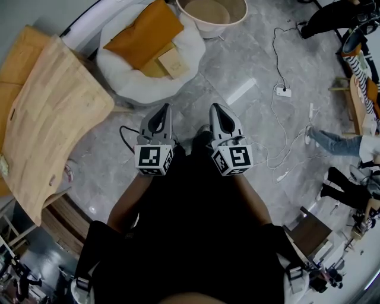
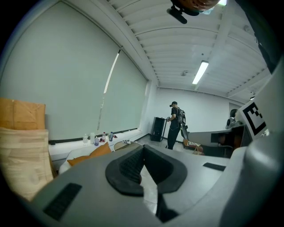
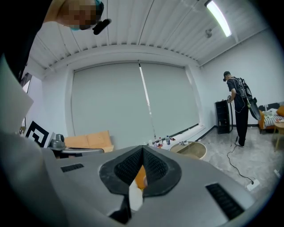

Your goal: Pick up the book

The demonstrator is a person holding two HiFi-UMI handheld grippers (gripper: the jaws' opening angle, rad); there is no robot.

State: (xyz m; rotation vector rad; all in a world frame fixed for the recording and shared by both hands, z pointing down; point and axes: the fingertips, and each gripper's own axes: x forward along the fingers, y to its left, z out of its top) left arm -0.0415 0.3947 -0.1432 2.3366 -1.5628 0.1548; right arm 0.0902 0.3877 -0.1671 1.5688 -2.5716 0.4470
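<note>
Left gripper (image 1: pixel 164 108), grey plastic with a black-and-white marker cube: jaws lying together at the tips, holding nothing, and pointing forward over the floor. In the left gripper view (image 2: pixel 143 150) the black ribbed pads are meeting at the tip, with only floor showing in the narrow gap below.

Right gripper (image 1: pixel 214 108), same make: jaws also lying together and empty, sitting just beside the left one and parallel to it. In the right gripper view (image 3: pixel 142 150) the pads are touching at the tip, with orange and white showing through the slit beneath.

Grey marbled floor (image 1: pixel 237 59): lying under both grippers.

Tan, flat, square book (image 1: pixel 173 61): resting ahead of the grippers and apart from them, on the near side of the cushion and touching the pillow's lower edge.

Orange rectangular pillow (image 1: pixel 142 32): lying across the cushion's top.

White round padded cushion (image 1: pixel 127 83): sitting on the floor and carrying both the book and the pillow.

Pale curved wooden board (image 1: pixel 47 119): leaning at the left, near the cushion.

Beige round tub (image 1: pixel 211 15): standing beyond the cushion.

White power strip (image 1: pixel 283 91) with trailing cables: lying on the floor at the right, well apart from the book.

Person in dark clothes with a backpack (image 3: pixel 237 111): standing far off by the wall.
</note>
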